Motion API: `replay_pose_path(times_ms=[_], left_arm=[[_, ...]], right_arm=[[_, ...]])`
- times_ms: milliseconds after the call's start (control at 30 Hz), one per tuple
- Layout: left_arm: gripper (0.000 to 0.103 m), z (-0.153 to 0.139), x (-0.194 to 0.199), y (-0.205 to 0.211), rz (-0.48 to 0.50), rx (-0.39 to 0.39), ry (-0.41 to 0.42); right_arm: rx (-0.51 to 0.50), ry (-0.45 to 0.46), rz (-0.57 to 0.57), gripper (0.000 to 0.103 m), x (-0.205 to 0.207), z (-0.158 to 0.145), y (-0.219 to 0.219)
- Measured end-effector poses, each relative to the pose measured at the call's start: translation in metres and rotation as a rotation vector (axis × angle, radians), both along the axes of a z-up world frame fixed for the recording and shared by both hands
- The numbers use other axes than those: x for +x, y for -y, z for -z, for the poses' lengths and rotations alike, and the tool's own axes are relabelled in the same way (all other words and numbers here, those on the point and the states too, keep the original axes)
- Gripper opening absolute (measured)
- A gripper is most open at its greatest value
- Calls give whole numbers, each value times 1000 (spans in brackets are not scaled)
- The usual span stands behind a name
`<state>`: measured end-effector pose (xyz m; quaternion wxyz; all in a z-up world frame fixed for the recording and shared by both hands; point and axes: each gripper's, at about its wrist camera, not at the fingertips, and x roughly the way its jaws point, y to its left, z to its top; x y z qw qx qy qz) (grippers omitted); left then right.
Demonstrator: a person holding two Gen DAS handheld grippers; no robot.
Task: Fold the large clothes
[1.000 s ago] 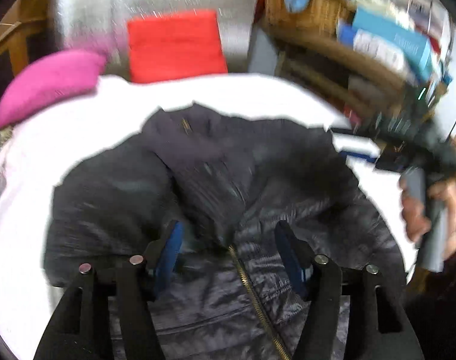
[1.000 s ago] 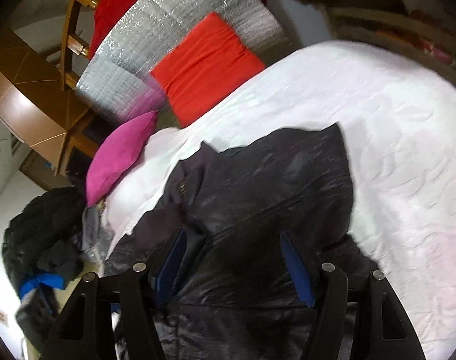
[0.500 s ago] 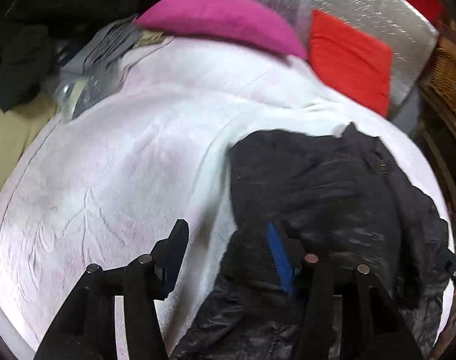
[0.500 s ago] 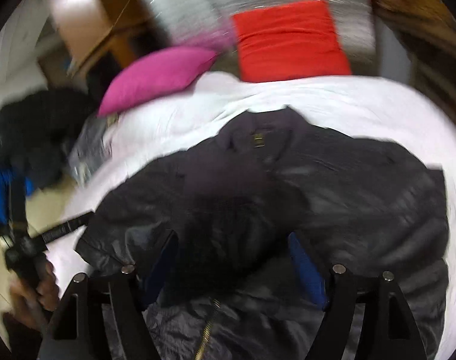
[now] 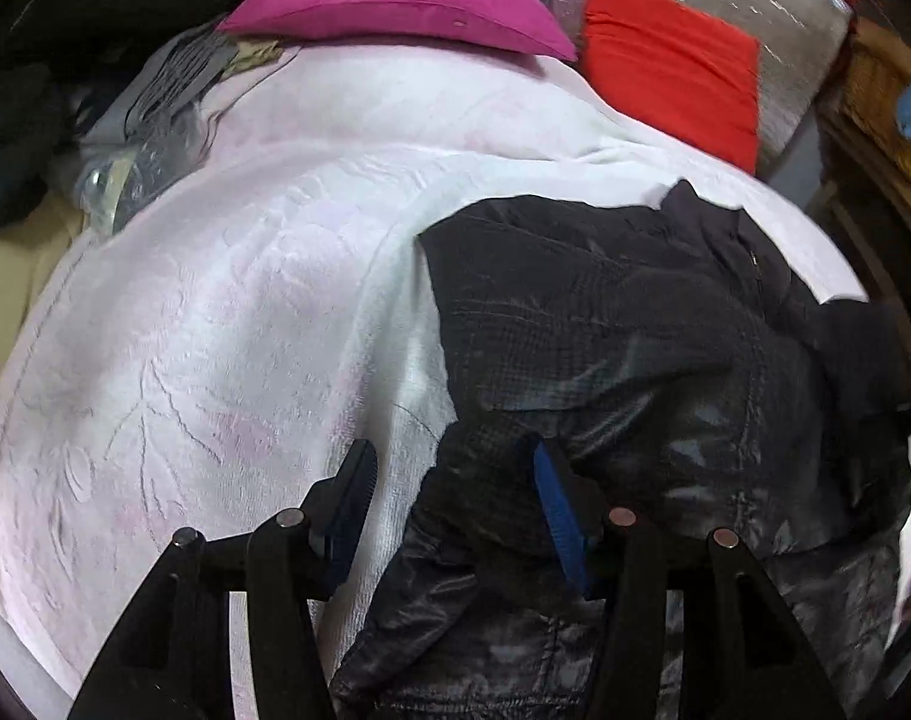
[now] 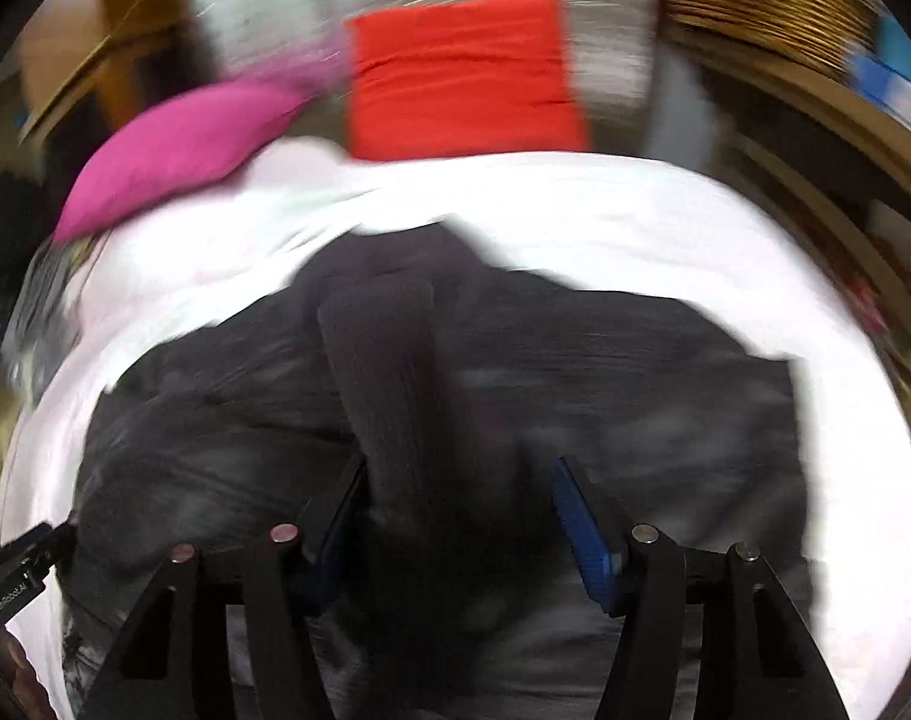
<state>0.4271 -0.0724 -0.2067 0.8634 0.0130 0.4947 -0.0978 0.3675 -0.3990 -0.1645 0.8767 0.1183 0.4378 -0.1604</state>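
The dark quilted jacket [image 5: 623,360] lies spread on the white bedspread [image 5: 215,330], below the red cushion [image 5: 671,84]. The left tool [image 5: 449,504] hangs half open over the jacket's edge — gripping nothing. The right tool [image 6: 455,516] is closing over the jacket's middle — its pads not pressing cloth. A pink pillow [image 5: 395,0] lies just left of the cushion.

left claw [image 5: 449,510] swung to jacket [image 5: 623,360] edge

One jacket [image 5: 623,330], two cushions [image 5: 395,0], one bedspread [image 5: 215,300].
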Motion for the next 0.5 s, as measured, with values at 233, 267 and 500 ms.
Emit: replay_pose_path(times_ms=[233, 267, 500], left_arm=[[55, 8, -7, 20, 41, 30, -9], [55, 9, -8, 21, 42, 40, -8], [56, 12, -6, 26, 46, 66, -3]], right_arm=[[336, 87, 153, 71, -66, 0, 95], [401, 100, 156, 71, -69, 4, 103], [763, 146, 227, 74, -76, 51, 145]])
